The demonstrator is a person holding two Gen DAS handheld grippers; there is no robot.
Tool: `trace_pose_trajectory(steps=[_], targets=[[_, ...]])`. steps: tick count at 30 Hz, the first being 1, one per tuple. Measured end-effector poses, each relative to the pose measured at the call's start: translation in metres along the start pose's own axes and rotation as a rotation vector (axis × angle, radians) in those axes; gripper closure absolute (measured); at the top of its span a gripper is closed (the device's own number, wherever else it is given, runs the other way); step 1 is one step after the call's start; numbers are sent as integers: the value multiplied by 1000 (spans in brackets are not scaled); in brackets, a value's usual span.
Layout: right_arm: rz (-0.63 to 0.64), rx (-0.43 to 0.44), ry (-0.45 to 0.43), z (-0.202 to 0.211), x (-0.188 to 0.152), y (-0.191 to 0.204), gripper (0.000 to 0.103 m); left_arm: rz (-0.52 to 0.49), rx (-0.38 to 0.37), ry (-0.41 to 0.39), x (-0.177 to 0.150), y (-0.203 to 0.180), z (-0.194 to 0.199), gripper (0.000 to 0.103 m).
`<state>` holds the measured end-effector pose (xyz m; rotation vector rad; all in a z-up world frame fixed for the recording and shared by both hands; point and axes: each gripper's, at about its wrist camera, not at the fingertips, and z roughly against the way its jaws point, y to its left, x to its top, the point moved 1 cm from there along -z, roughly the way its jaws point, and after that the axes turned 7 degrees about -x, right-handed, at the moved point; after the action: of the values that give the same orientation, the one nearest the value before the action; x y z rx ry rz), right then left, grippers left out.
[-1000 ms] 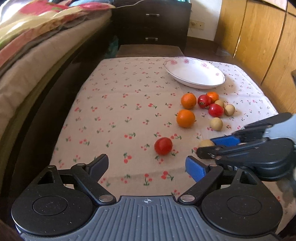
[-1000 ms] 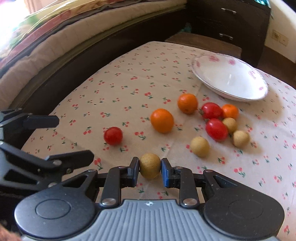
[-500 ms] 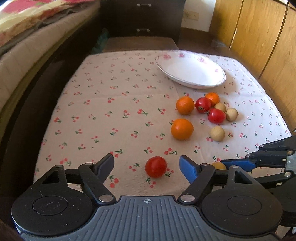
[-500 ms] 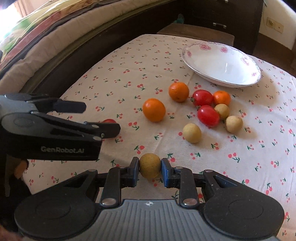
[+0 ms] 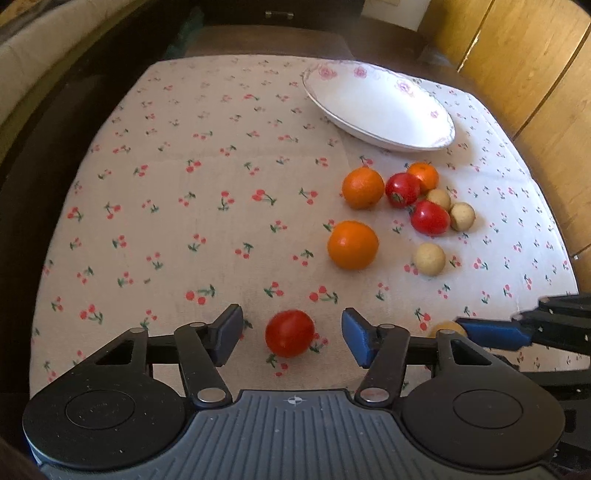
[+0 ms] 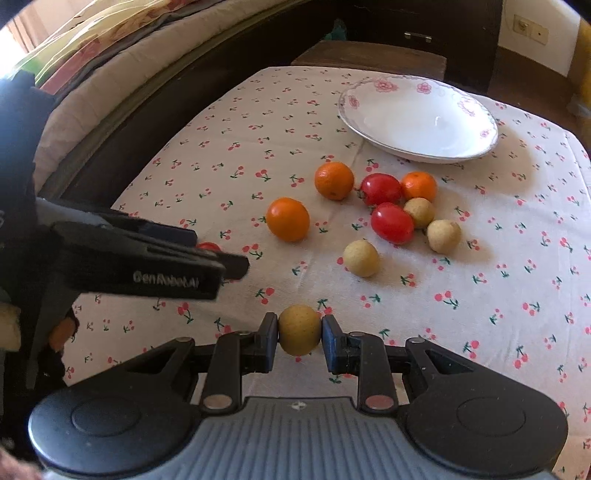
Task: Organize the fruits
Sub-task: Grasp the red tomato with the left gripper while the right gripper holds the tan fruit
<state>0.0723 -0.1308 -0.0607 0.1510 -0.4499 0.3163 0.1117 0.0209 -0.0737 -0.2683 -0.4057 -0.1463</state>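
Observation:
My left gripper is open, its jaws on either side of a lone red tomato near the table's front edge without touching it. My right gripper is shut on a small tan round fruit, held just above the cloth; that fruit also peeks out in the left wrist view. Further back lie oranges, red tomatoes and tan fruits in a loose group. A white flowered bowl stands empty at the back right.
The table carries a cherry-print cloth. A bed runs along the left side, a dark dresser stands behind, and wooden cupboard doors are on the right.
My left gripper has moved forward and down, bringing the lone tomato between its open jaws. My right gripper has kept hold of the tan fruit and lifted it slightly.

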Motion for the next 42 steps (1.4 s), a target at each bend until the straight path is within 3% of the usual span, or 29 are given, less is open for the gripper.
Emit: trace_pose_trajectory(steps=[13,19,29,31,42], targets=[[-1,-18,19,4,0,-4,76,-51,18,42,-2,-17,-2,62],[-11,-36,30,9,-3,-11,76,-77,29,60,-8,-26,-1,67],[-20,-59,53,9,-8,-19,76,-86,26,65,-12,-34,8,64],[-19,-61,59,8,-9,-19,76,-89,28,65,-13,-36,10,59],[-42,-67,88,0,-12,-30,76,-62,30,49,3,-40,0,48]])
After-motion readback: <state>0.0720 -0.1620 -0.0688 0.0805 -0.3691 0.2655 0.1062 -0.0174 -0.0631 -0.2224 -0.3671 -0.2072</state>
